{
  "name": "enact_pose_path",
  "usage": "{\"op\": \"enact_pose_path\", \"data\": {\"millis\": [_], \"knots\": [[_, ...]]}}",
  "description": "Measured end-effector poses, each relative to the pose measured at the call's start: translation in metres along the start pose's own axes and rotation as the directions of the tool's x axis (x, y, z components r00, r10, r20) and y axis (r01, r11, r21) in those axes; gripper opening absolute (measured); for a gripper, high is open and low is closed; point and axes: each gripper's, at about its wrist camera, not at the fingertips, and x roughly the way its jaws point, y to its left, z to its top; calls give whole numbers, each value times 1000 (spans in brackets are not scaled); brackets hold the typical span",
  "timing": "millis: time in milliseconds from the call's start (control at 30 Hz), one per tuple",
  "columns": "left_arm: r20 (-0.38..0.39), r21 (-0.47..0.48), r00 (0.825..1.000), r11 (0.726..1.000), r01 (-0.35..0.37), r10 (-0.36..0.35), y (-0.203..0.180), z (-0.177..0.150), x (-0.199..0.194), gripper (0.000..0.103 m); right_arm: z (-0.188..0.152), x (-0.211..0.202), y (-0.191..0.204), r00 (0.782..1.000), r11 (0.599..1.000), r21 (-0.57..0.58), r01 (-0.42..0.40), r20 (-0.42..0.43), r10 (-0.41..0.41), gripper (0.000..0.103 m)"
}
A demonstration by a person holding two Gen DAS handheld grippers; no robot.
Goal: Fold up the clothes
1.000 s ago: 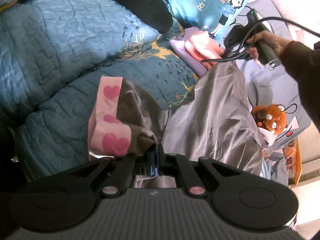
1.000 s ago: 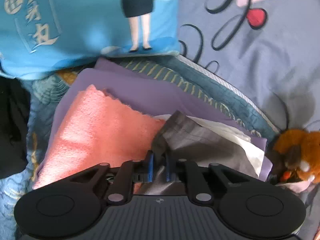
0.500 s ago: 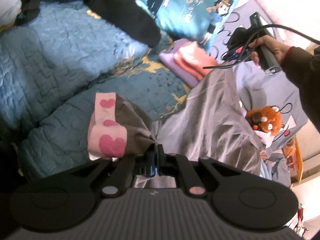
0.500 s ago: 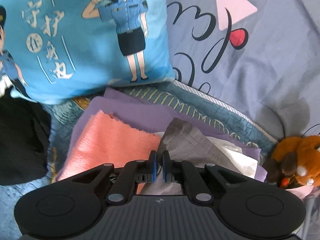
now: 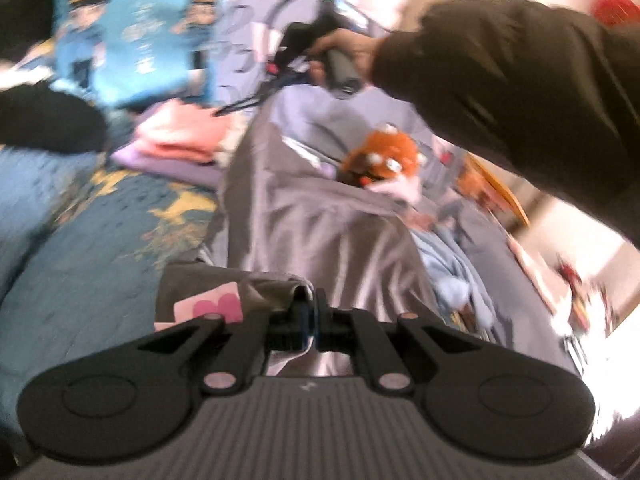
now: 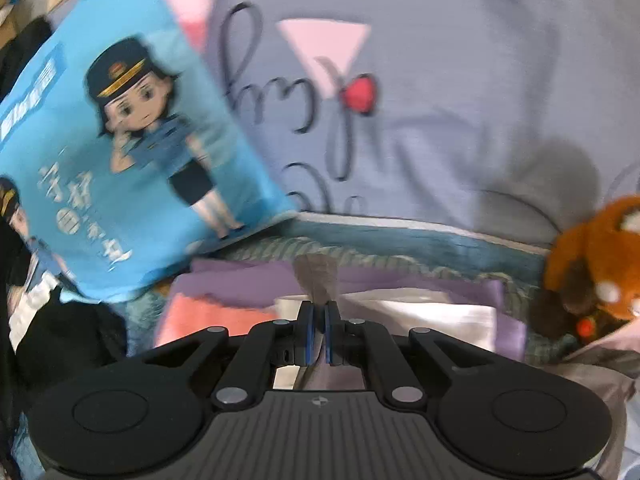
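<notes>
The grey garment (image 5: pixel 320 216), pinched at either end by the left gripper (image 5: pixel 310 312) and right gripper (image 6: pixel 319 320), has been lifted off the bed (image 5: pixel 80 272) and stretched mid-frame, seemingly for a fold.

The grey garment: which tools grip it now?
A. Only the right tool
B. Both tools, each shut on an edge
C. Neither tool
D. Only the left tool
B: the left tool is shut on a bunched edge of the grey garment, and the right tool pinches another edge of it, so the cloth hangs between them.
</notes>
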Motion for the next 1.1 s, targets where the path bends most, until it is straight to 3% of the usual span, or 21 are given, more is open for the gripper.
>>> {"op": "enact_pose_path", "data": {"millis": [100,233,500,667,833,900,933,1000,1067,1100], "knots": [[-21,114,998,991,66,-64,-33,-5,0,3,-5,-7,-35,1000,998,58,-2,10,2,5],[-64,243,985,955,172,-161,-76,-14,-2,3,-13,-11,-81,1000,993,112,23,6,-24,5],[-300,273,916,896,350,-266,-119,-32,33,4,-37,-6,-163,999,971,233,51,-10,-50,5],[-435,175,835,878,446,-338,-126,-41,70,4,-47,1,-190,999,959,282,33,6,-36,5],[-559,44,734,870,490,-386,-132,-50,112,4,-54,5,-200,1000,954,299,6,22,-13,5],[-607,26,702,874,485,-371,-136,-57,126,5,-57,7,-204,1000,952,307,-4,28,-5,5],[-628,19,686,875,484,-366,-138,-60,132,10,-58,8,-205,1000,951,309,-5,30,-4,5],[-680,5,643,875,484,-352,-143,-67,147,12,-59,9,-208,999,947,320,-15,37,4,5],[-729,19,612,885,465,-306,-150,-75,160,12,-60,10,-210,999,944,330,-24,44,10,5],[-741,34,608,888,458,-285,-153,-79,165,12,-60,10,-211,999,943,331,-27,43,13,6]]}}
